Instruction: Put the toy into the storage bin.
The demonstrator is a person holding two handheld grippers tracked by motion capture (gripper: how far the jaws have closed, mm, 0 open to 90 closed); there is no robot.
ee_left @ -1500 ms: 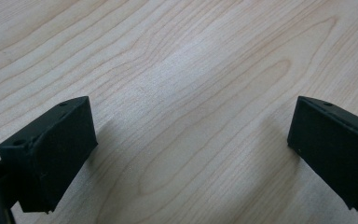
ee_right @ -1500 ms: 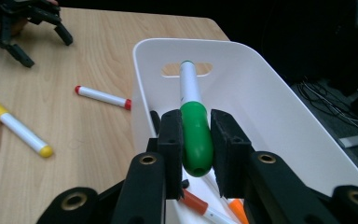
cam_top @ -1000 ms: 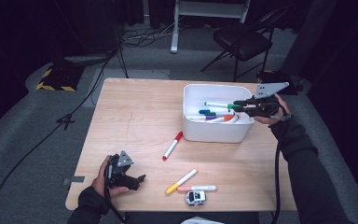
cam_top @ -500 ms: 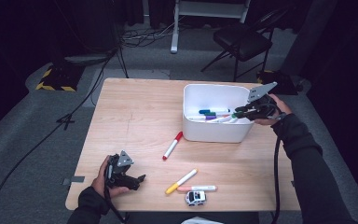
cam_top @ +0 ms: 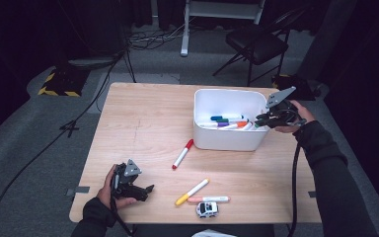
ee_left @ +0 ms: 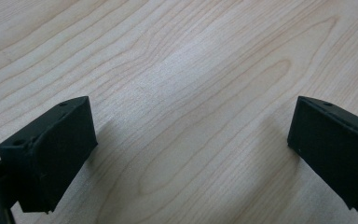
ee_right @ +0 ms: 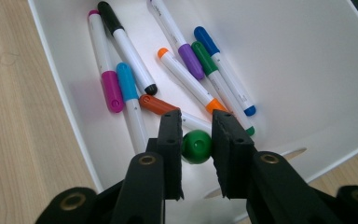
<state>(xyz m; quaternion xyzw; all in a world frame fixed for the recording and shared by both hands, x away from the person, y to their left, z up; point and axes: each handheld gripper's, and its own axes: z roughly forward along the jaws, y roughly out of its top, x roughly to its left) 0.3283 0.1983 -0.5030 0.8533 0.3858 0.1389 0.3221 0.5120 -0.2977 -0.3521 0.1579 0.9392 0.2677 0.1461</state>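
I am holding my right gripper (ee_right: 196, 135) over the white bin (cam_top: 227, 101) at the table's (cam_top: 143, 123) far right, its jaws clenched on a green-capped marker (ee_right: 196, 146) — end-on in the right gripper view, just above the bin's floor. Lying in the bin are magenta, black, light-blue, orange, purple, green and blue markers; their printing is too small to read. My left gripper (ee_left: 189, 140) is resting near the front-left edge, jaws spread wide over bare wood. Outside the bin, a red marker (cam_top: 183, 153), a yellow one (cam_top: 191, 191) and a toy car (cam_top: 207, 209) are lying.
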